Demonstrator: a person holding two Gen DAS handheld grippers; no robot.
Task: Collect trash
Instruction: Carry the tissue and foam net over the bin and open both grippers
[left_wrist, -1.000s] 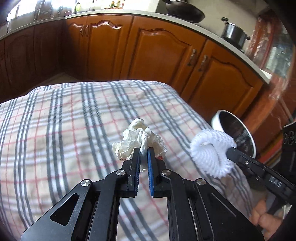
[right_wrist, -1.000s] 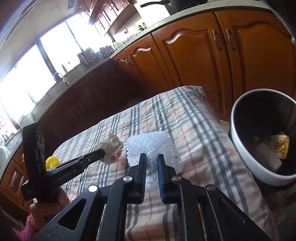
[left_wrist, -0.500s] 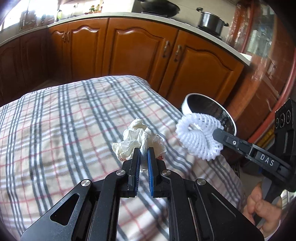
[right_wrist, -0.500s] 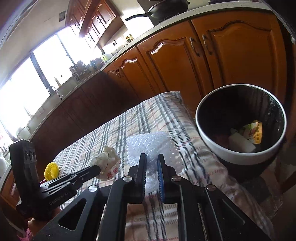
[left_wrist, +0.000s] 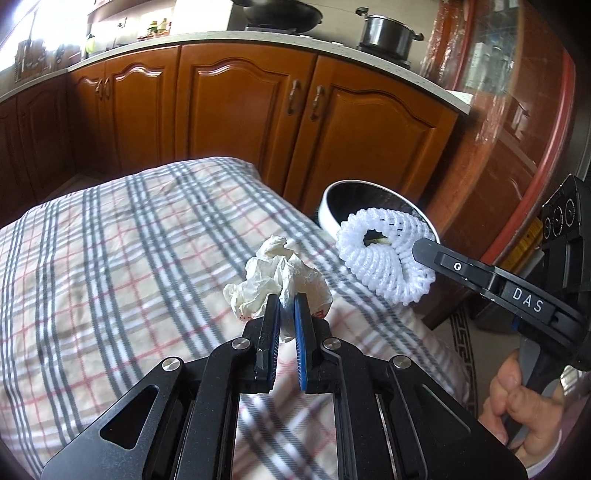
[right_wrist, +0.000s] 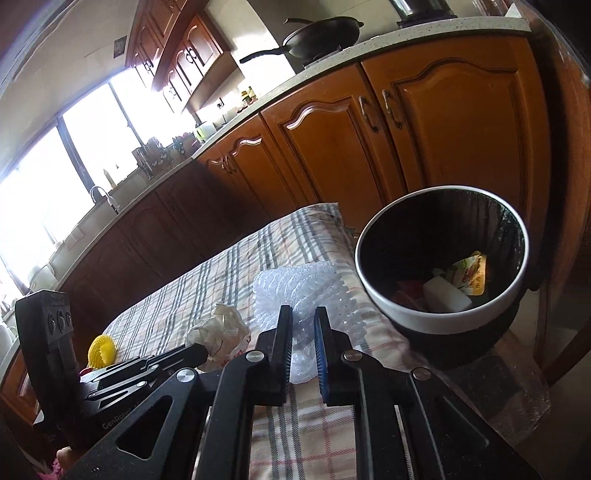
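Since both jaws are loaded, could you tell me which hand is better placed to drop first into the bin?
Right, probably. The right gripper holds the white foam net beside the bin's rim, while the left gripper with the crumpled paper sits farther back over the checked tablecloth.

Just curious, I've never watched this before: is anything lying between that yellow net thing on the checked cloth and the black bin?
Nothing lying there. In the right wrist view, only bare checked cloth runs between the yellow net and the bin; the held crumpled paper and white foam net hang above it.
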